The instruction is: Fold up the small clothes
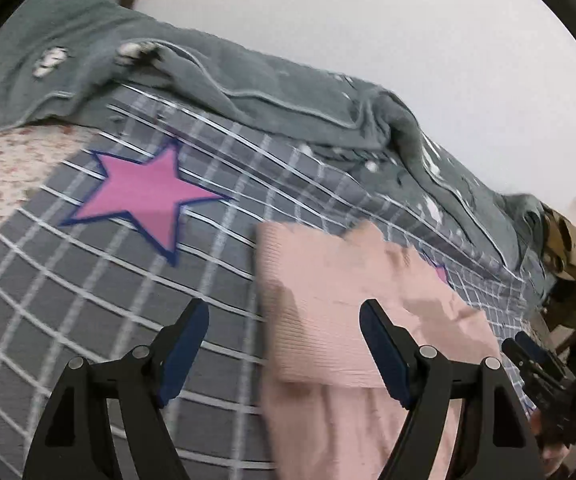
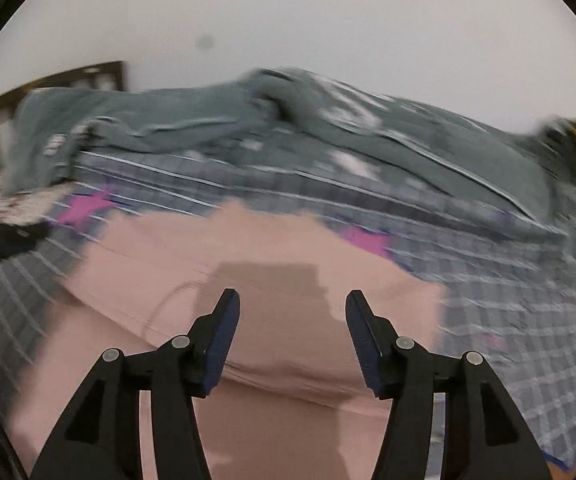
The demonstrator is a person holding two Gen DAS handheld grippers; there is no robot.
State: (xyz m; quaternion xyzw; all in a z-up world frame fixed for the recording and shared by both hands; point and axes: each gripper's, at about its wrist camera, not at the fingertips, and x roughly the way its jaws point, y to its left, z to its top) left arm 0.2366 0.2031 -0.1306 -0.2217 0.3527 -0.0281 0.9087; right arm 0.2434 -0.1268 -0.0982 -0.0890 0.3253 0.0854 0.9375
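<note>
The left wrist view is taken from low above the checked sheet [image 1: 88,300], looking forward and downward along the left gripper [image 1: 284,344]. The pink garment [image 1: 328,300] is seen close by, right of the gripper's centre line, and the grey blanket [image 1: 248,80] beyond it against the white wall [image 1: 408,20]. The right wrist view is set closer over the pink garment [image 2: 248,248], facing the same grey blanket [image 2: 408,152] and wall [image 2: 288,20] along the right gripper [image 2: 292,332]; it is blurred. Garment, sheet, a pink star [image 1: 144,192] left of the garment, blanket and wall are shared. The right gripper [image 1: 536,364] is caught right of the garment in the left view.
</note>
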